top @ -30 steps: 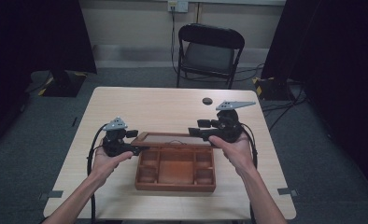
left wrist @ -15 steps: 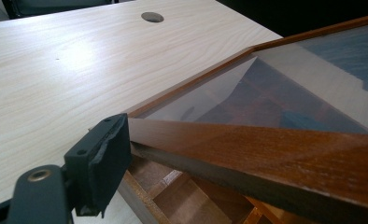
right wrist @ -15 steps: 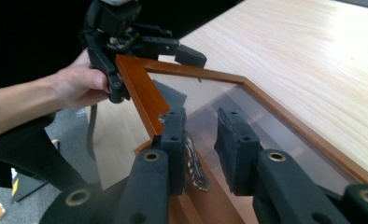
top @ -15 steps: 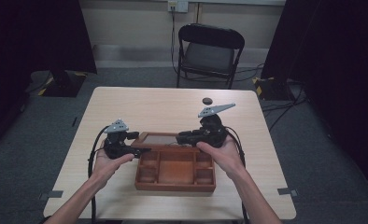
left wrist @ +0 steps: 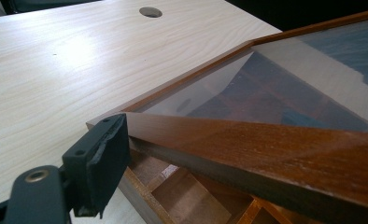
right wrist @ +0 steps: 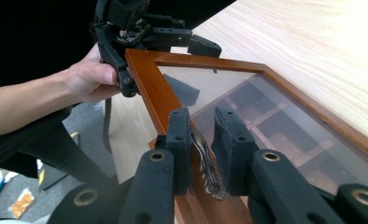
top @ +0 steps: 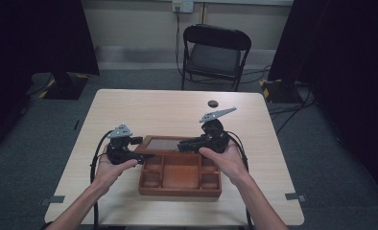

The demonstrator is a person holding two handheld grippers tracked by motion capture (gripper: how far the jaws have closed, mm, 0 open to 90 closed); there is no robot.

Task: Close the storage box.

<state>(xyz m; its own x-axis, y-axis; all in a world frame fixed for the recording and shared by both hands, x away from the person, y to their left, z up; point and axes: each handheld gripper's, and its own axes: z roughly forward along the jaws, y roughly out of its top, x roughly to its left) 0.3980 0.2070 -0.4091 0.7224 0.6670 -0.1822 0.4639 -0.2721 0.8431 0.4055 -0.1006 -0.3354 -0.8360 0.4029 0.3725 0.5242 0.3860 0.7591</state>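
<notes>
Box lid [top: 164, 143] raised; left tongs [top: 140, 149] grip corner edge, right tongs [right wrist: 201, 140] clamp latch [right wrist: 205, 161].

– How many things did we count on the table [top: 144, 108]?

– We counted one wooden box [top: 180, 184] with one glass-paned lid [top: 163, 142], and one round hole [top: 212, 103] in the tabletop.

– And beyond that?

– We counted two grippers, a left gripper [top: 140, 149] and a right gripper [top: 183, 145], and one folding chair [top: 215, 52].
</notes>
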